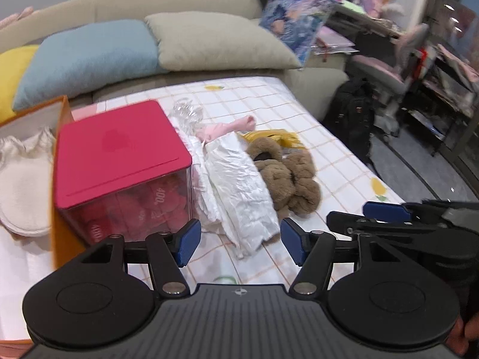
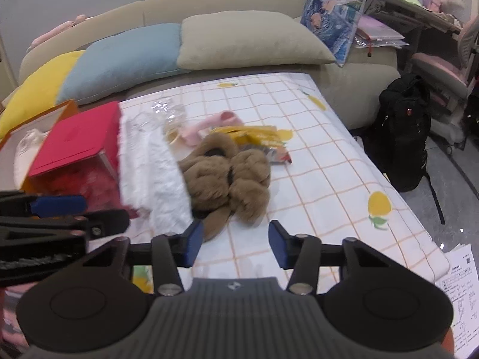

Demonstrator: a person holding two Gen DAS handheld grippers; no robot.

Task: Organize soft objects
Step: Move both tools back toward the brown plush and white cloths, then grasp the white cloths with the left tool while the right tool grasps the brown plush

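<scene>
A brown plush toy lies on the checked bed sheet, also in the right wrist view. A white fluffy cloth lies beside it, against a clear box with a red lid. A pink soft item and a yellow packet lie behind them. My left gripper is open and empty, just in front of the white cloth. My right gripper is open and empty, just in front of the plush toy. Each gripper shows at the edge of the other's view.
An orange box holding white soft things stands left of the red-lidded box. Yellow, blue and beige pillows lean on the headboard. A black backpack, a chair and a cluttered desk stand right of the bed. Papers lie on the floor.
</scene>
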